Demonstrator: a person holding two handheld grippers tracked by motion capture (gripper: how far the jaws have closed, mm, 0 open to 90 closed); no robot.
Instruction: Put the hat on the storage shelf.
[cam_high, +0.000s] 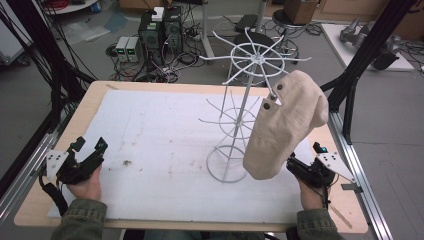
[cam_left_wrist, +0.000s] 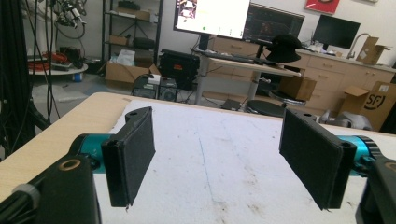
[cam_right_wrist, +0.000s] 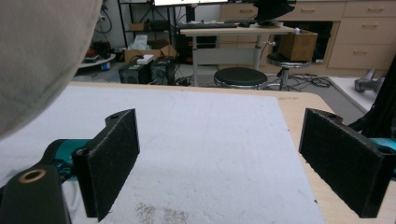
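Beige hat (cam_high: 287, 125) hangs on the white wire rack (cam_high: 245, 107); hanging appears complete. Left gripper (cam_high: 89, 145) and right gripper (cam_high: 295, 165) rest released, jaws apart, holding nothing; only withdrawal seems left.

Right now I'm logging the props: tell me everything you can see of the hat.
The hat is beige cloth, soft and floppy, with two dark round eyelets on its side. It hangs on an arm of the white wire rack, drooping toward the table. The right gripper, jaws open, sits just beside its lower edge; contact is unclear.
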